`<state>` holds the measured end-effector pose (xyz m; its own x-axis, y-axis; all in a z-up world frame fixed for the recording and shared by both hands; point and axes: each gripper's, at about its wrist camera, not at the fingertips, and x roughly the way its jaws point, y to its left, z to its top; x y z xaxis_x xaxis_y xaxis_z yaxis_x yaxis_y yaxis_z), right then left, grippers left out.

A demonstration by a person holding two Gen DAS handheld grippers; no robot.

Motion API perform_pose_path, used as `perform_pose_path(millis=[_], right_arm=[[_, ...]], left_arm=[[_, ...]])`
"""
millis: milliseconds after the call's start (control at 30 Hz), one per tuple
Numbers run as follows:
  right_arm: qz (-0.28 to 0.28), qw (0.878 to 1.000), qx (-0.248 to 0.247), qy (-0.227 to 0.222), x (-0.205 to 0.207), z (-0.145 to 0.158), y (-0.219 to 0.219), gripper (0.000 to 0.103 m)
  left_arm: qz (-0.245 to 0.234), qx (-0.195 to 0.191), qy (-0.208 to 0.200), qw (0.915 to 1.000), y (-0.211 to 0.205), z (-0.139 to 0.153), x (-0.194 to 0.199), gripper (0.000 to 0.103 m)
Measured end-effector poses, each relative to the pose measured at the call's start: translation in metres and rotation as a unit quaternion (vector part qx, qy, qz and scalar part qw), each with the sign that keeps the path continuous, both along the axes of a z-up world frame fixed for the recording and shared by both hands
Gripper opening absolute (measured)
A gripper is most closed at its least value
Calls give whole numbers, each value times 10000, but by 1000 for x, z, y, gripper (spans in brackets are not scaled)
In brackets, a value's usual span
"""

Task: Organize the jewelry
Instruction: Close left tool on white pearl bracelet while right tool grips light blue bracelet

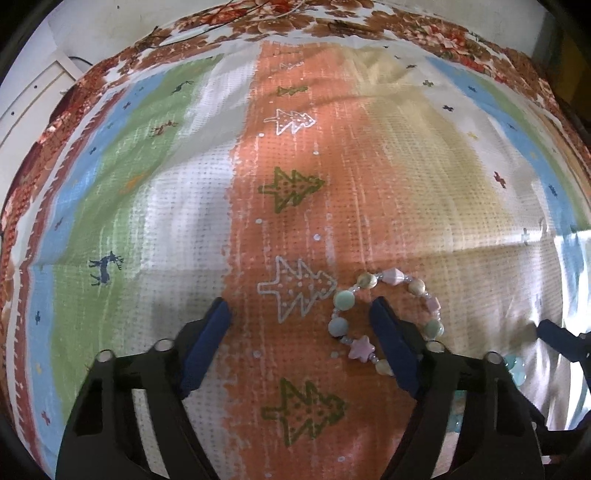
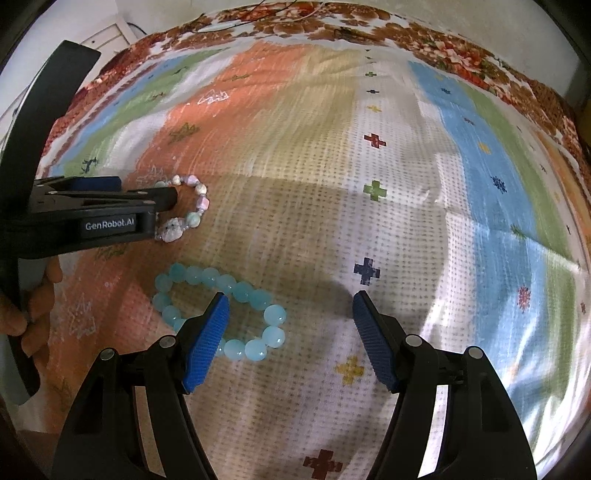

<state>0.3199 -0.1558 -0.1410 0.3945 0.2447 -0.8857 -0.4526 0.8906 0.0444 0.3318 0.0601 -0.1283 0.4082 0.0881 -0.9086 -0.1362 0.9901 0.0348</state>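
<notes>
A bracelet of pastel round and star beads (image 1: 388, 314) lies on the patterned cloth (image 1: 295, 206). My left gripper (image 1: 301, 314) is open just over it, and its right finger (image 1: 391, 343) reaches inside the bracelet's loop. The same bracelet (image 2: 188, 210) shows in the right wrist view beside the left gripper (image 2: 147, 199). A bracelet of round turquoise beads (image 2: 221, 310) lies nearer. My right gripper (image 2: 290, 314) is open and empty, with its left finger (image 2: 207, 339) over the turquoise loop.
The colourful striped cloth with tree and cross prints (image 2: 369, 206) covers the whole surface. A floral brown border (image 1: 332, 22) runs along its far edge. A white panel (image 1: 33, 96) stands at the far left. A hand (image 2: 33, 310) holds the left gripper.
</notes>
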Motion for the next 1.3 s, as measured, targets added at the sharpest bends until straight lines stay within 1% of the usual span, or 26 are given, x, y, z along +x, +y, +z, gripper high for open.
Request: perform_pose_path(millis=[33,100,167,200,233,267,300,333,367,467,767,900,1100,1300], right_arm=[[6,10000,-55,-27,0,0,0,65],[-26,9999,-120,-62,0,0,-1,59],[-55,9998,-173,-85,0,0,-2,49],[-67,9998,-186,-95,0,0,-3,46],[-78,9997,-216,-105,0,-1,-4,40],[-67,9996,-237,-119,-1,0,-4,33],[-65,9997,-229,-114,-1,0,-4,26],[-51,9997,-211,-97,-1,-1,-4,21],[-10,9998,-188,-73,-1,-1,-4,15],[64,9997,-203,-87,-3,-1,-2,12],[55,10000,-61,-52,-7,4,-4,12],[69,9999,-23,-93,-11,8,-4,12],[127,9997,80,-212,-19,22,-3,12],[144,9990,285,-326,-29,42,-5,12]], left_arm=[[4,-2,0,10000,0,0,0,65],[-36,-48,27,10000,1,0,0,60],[-93,-57,37,9999,-1,-1,0,54],[-128,-56,34,9999,-1,-1,-1,48],[-147,-55,35,9999,-2,-1,-1,40],[-175,-47,47,9998,-4,-1,-2,34],[-201,-39,61,9998,-5,-1,-2,23],[-233,-27,77,9997,-7,-1,-2,13],[-266,-10,95,9996,-8,-1,-2,10],[-316,45,98,9994,-9,-1,-4,10],[-243,-229,135,9994,-2,6,-8,10],[-255,-309,44,9992,-3,17,-14,10],[-286,-448,-91,9985,-8,35,-26,10],[-313,-560,-211,9977,-11,48,-37,10]])
